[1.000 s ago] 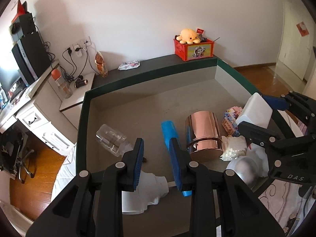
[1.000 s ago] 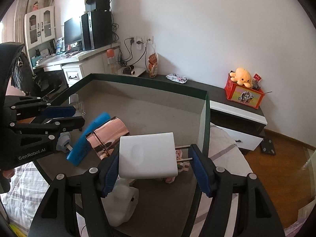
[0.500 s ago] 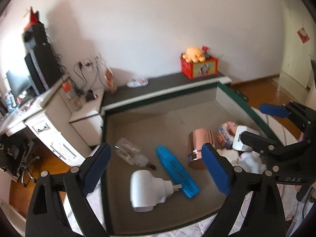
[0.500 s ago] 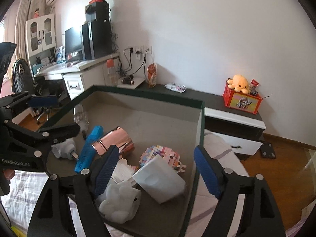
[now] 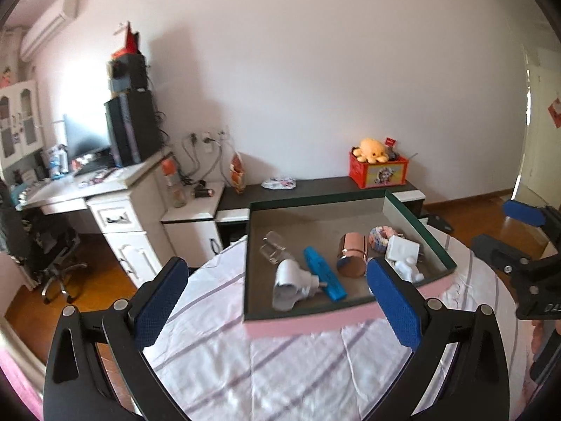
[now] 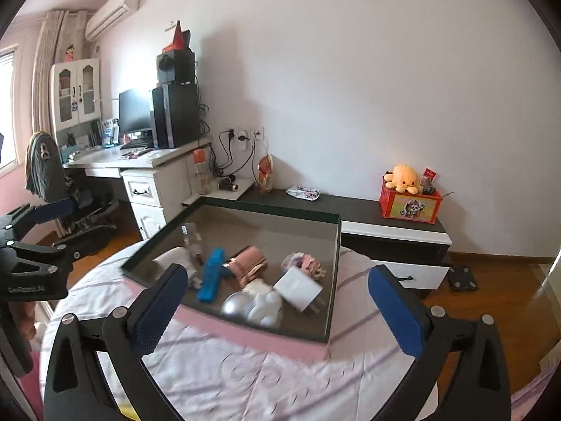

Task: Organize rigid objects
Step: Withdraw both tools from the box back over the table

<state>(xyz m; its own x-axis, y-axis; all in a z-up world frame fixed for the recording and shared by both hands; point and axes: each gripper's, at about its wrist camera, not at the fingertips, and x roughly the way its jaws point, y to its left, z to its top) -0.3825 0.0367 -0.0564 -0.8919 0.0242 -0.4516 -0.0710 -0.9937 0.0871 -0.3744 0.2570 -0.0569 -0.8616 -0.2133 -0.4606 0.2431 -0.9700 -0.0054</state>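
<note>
Left two-finger gripper (image 5: 277, 296): matte black plastic frame of angular, triangulated struts; round silver screw heads at the joints; fingers faced with blue textured rubber pads (image 5: 392, 300).

Right two-finger gripper (image 6: 277, 310): same black frame, silver screws, blue dimpled pads (image 6: 156, 307). White lettering marks the black housings, blurred. A strip of skin shows at the frame edge beside each housing.

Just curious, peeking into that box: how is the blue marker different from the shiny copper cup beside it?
The marker is flat, slim and matte bright blue; the cup is a fat round cylinder with a mirror-like copper finish. The marker is longer and thinner, the cup shorter and much wider. The marker reaches nearer the box's front edge than the cup. Both lie on their sides on the box floor, next to each other, with neither claw holding them.
</note>
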